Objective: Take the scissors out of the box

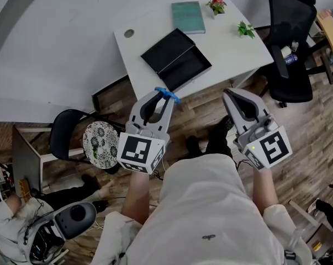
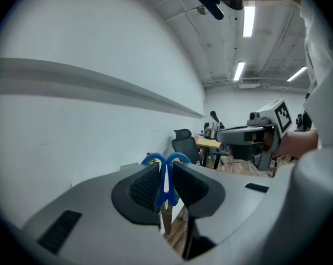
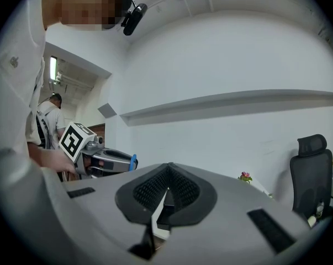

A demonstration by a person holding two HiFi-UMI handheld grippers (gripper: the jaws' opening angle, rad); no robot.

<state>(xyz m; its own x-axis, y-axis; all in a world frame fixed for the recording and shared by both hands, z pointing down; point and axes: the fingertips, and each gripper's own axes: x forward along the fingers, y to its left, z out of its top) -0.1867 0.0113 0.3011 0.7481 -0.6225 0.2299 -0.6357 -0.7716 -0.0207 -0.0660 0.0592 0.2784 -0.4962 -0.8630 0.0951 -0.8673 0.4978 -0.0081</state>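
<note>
Centre of the head view, the left tool [image 1: 164, 97] clamps the scissors [image 1: 169, 95] by their blue handles, just below the tabletop [image 1: 232, 51] edge and outside the open black box [image 1: 176, 58] lying upper centre, while the right tool [image 1: 228, 95] at mid-right is clenched empty.

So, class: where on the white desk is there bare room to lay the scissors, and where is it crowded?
Widest bare patch: the right-hand corner of the desk, between the open black box and the green plant. A narrower strip lies between the box and the round hole. The far edge is crowded: teal book, pink flower pot.
</note>
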